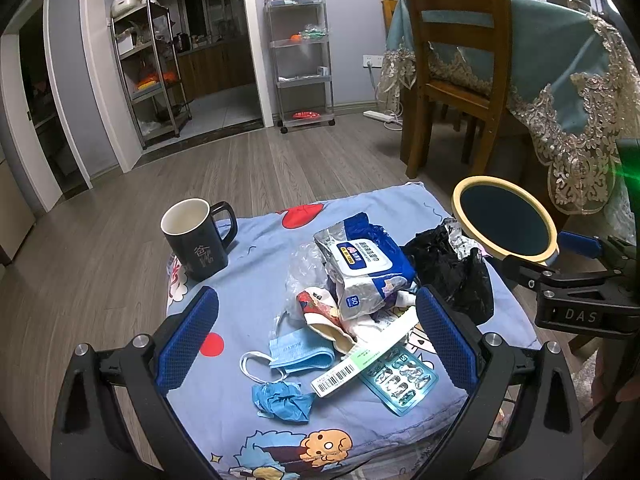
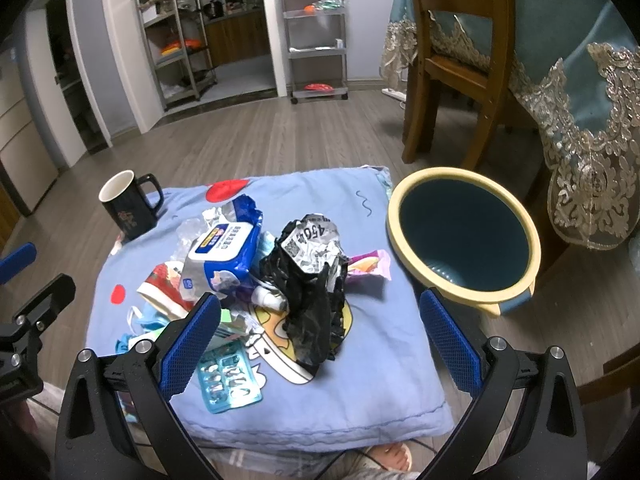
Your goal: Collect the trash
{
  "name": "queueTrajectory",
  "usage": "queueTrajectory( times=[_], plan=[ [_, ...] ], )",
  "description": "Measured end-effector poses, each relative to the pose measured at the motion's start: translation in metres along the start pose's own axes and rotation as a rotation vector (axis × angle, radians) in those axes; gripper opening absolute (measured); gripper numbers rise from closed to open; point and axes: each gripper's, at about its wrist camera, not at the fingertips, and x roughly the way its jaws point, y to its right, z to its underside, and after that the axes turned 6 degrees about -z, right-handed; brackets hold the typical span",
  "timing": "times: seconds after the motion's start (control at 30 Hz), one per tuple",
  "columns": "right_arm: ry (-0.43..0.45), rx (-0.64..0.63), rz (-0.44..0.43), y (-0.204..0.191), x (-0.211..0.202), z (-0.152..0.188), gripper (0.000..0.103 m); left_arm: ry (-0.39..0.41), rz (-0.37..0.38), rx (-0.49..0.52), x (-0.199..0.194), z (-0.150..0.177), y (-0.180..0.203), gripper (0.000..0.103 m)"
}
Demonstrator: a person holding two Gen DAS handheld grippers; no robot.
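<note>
Progress: judged barely begun; the whole trash pile lies on the blue cartoon-print cushion, centre of both views; nothing visible inside the bin.

Left gripper: jaws wide apart, holding nothing; hovers over the near part of the pile. Right gripper: jaws equally wide, holding nothing; framed over the crumpled black bag.

Trash seen, all heaped and mostly touching:
- wet-wipes pack, blue and white, centre of the pile;
- crumpled black bag, just right of the pack, with a silvery printed wrapper on top of it;
- blue face mask and crumpled blue glove, lower left of the pile;
- pill blister sheet, a barcoded strip overlapping its edge;
- pink wrapper, right edge of the pile, nearest the bin.

Containers: teal bin with cream rim, right of the cushion, tilted toward the camera; interior looks empty as far as visible. Black mug, upper left of the cushion, upright, white inside; contents not discernible; probably not trash.

Left to do: every piece.
</note>
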Motion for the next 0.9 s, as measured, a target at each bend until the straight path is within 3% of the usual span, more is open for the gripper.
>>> queueTrajectory(
  times=[0.9],
  plan=[
    [-0.005,-0.002,0.008,-0.0001,0.0002,-0.0007,0.099,-0.005,0.003,-0.003,0.0026,0.0033,0.0005,0.097]
  ],
)
